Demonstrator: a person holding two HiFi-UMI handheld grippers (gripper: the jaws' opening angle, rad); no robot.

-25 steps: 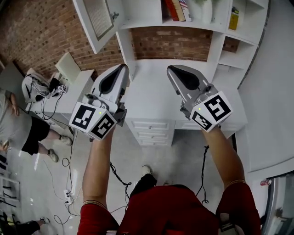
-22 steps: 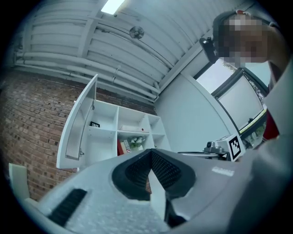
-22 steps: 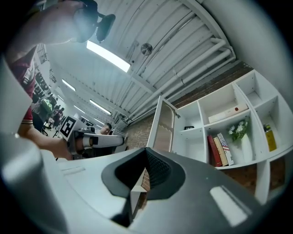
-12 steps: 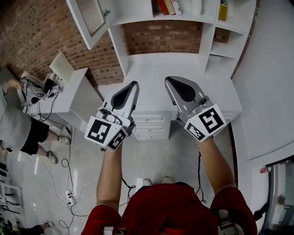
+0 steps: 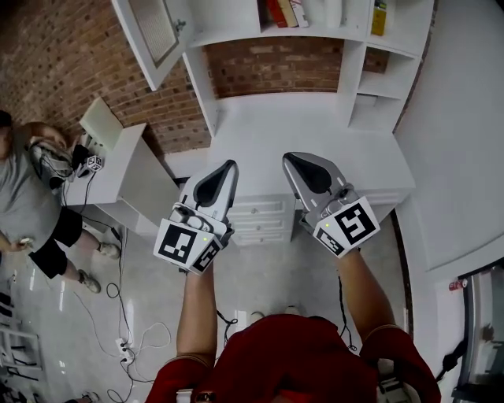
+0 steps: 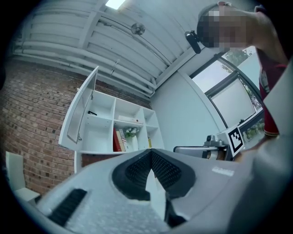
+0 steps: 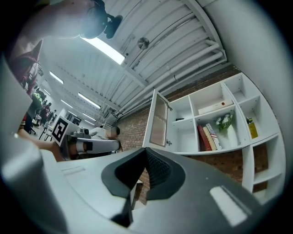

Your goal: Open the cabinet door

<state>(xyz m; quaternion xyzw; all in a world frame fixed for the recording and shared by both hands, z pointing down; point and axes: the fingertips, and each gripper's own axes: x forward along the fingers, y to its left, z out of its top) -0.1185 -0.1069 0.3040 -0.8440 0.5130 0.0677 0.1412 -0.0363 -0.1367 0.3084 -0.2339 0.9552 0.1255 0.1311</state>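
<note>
White cabinet door (image 5: 153, 31) ajar | left claw (image 5: 230, 165) closed, empty | right claw (image 5: 288, 159) closed, empty | book spines (image 5: 277, 11) unreadable

The cabinet door (image 5: 151, 33) runs off the head view's top edge.

The white cabinet shelf (image 7: 207, 152) carries upright books (image 7: 207, 137) beside a flower vase (image 7: 225, 122).

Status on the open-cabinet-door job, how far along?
Done: the white panelled cabinet door at the upper left of the white shelf unit stands swung wide open. In hand: nothing; the left gripper and right gripper are both shut and empty, near the white desk, well short of the door. Left: nothing that I can see.
</note>
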